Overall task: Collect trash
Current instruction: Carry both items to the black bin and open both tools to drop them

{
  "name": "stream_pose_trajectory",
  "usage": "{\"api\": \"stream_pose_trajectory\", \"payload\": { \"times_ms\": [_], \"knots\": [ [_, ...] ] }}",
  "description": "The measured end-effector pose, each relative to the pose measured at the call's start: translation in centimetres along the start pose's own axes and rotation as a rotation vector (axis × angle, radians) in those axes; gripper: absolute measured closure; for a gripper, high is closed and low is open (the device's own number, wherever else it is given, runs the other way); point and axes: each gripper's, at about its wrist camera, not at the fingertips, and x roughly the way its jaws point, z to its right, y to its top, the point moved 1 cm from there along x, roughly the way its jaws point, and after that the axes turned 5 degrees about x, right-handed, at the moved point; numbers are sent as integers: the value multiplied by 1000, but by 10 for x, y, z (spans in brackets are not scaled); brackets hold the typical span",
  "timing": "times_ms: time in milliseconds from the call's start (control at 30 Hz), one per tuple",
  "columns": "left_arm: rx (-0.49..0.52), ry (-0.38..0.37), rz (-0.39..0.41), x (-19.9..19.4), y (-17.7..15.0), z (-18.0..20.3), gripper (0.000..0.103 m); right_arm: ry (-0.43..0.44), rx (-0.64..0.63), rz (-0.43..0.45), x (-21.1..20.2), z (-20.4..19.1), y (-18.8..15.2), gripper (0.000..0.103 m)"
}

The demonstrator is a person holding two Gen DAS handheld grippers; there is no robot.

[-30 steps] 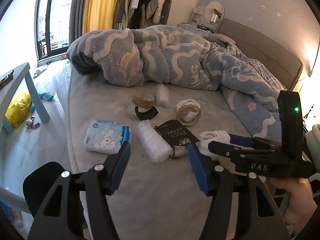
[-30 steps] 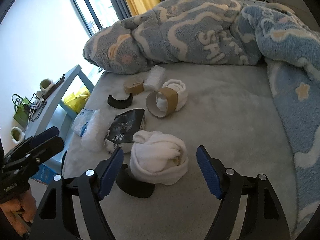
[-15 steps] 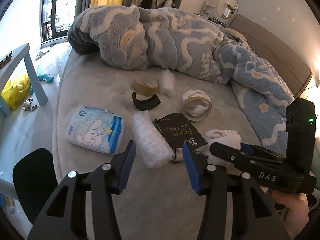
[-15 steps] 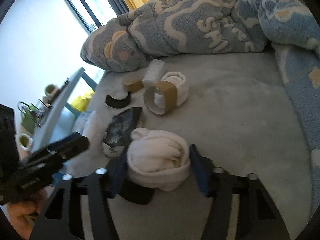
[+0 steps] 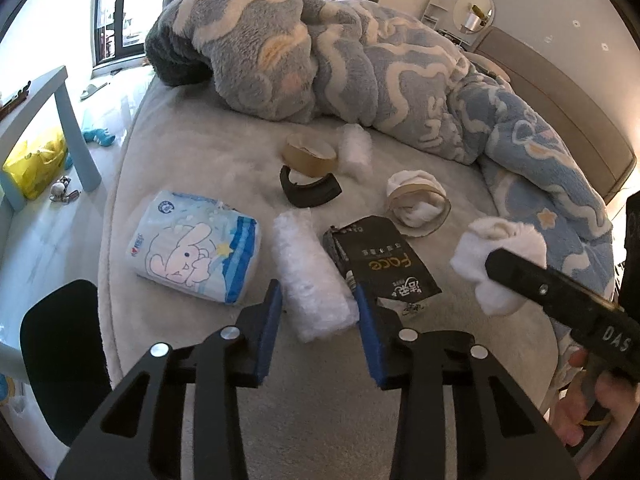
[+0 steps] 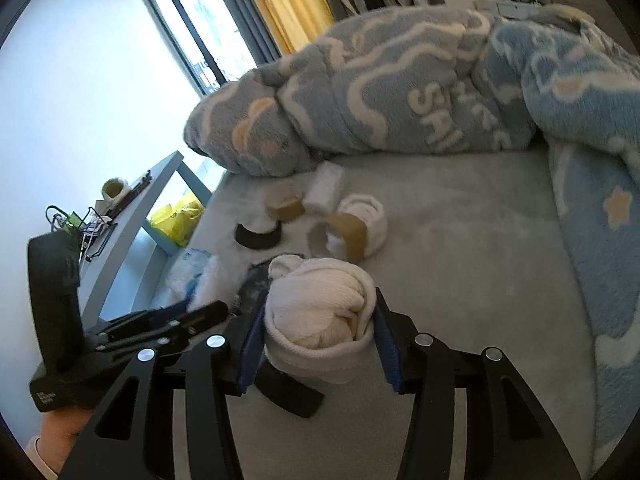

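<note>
Left claw [image 5: 318, 312] pinches the bubble-wrap roll [image 5: 310, 276], long axis pointing away; right claw [image 6: 320, 340] grips the sock ball [image 6: 320, 312].

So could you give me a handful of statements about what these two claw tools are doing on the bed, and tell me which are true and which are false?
1. The right gripper is clamped on the balled-up white sock. True.
2. The left gripper is holding the black packet. False: its pads sit on either side of the white plastic roll; the packet lies beside it.
3. The tissue pack with the rabbit picture lies untouched on the bed. True.
4. The brown tape roll sits on the floor. False: it rests on the bed, near the blue blanket.
5. A white sock is stuffed inside the cardboard ring. True.
</note>
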Motion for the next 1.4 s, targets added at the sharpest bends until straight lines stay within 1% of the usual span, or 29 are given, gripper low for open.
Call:
{"api": "stream_pose_trajectory", "payload": {
  "times_ms": [133, 333, 467, 533, 733, 933, 1233, 1300, 1400],
  "knots": [
    [-2, -20, 23, -7, 2, -1, 66, -4, -46, 28, -5, -15, 3, 53],
    [38, -52, 101, -32, 7, 6, 66, -11, -75, 82, -16, -25, 9, 53],
    [60, -40, 152, -54, 9, -1, 66, -15, -109, 85, -17, -35, 10, 53],
    [71, -19, 169, -63, 9, -7, 66, -15, -123, 86, -17, -41, 9, 53],
    [52, 31, 168, -78, 6, -36, 66, 10, -149, 86, -8, -66, 7, 53],
    [39, 76, 166, -90, 0, -69, 66, 54, -187, 79, 8, -106, 5, 53],
    [-22, 141, 133, -102, -19, -138, 66, 115, -229, 58, 33, -165, 0, 53],
    [-36, 141, 122, -103, -25, -150, 66, 131, -235, 50, 39, -179, -1, 53],
    [-68, 122, 94, -102, -34, -170, 66, 150, -247, 40, 47, -198, -3, 53]
  ]
}}
